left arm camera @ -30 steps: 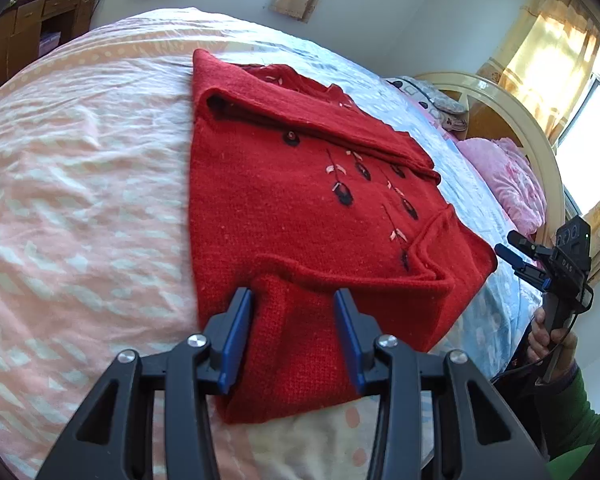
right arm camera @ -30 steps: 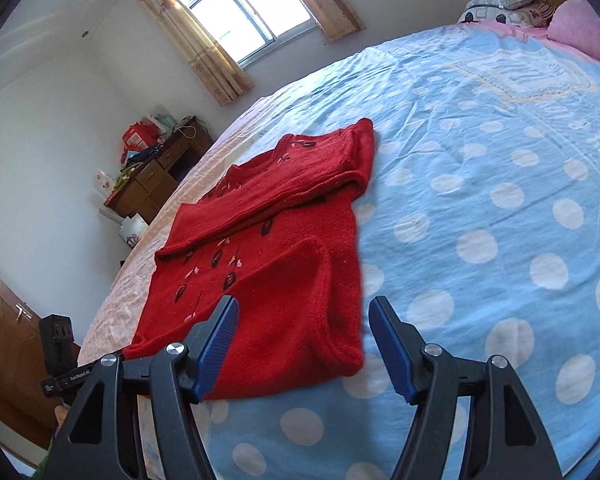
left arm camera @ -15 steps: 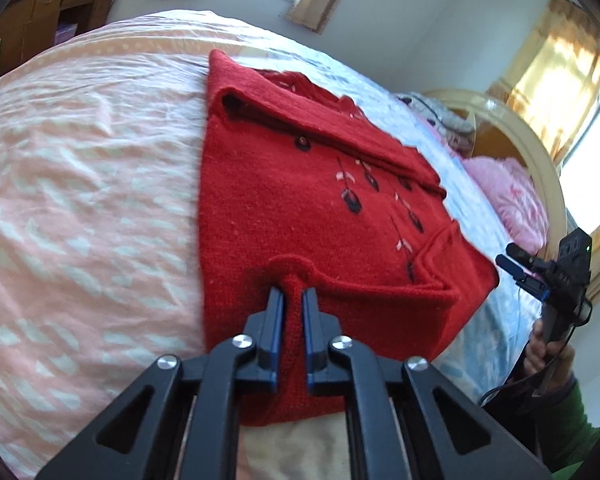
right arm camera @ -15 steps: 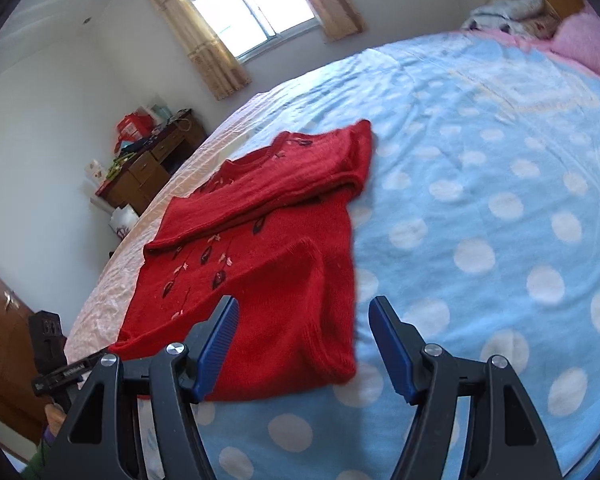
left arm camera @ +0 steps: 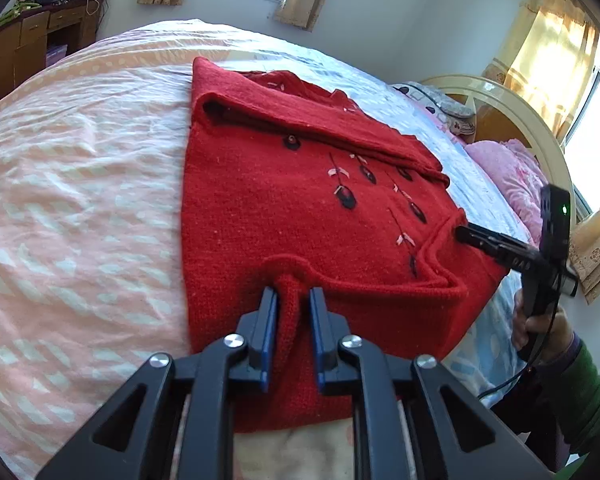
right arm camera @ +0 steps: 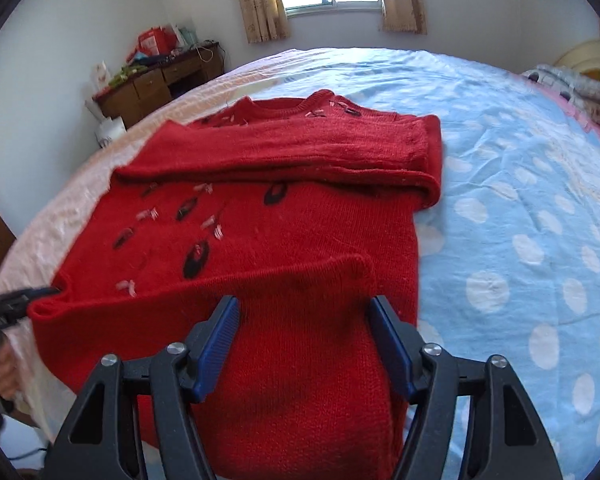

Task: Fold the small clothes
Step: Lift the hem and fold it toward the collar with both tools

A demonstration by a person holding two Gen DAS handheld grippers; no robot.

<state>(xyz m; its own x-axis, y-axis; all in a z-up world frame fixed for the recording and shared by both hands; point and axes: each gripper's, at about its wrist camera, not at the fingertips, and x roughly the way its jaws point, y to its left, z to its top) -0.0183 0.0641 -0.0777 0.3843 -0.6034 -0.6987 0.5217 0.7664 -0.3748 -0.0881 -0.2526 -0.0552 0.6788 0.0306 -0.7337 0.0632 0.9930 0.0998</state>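
Bedroom, bed (right arm camera: 540,184) with a spotted sheet. Left tongs (left arm camera: 293,300), low centre, pinch a ridge of the red sweater (left arm camera: 300,208). Right tongs (right arm camera: 304,316) hover wide apart over its near edge. Sleeves already lie folded across the body mid-frame; folding the body remains.

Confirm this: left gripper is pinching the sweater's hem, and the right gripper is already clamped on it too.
Not quite. The left gripper pinches the red sweater, but the right gripper is open, fingers spread over the hem, as the right wrist view shows.
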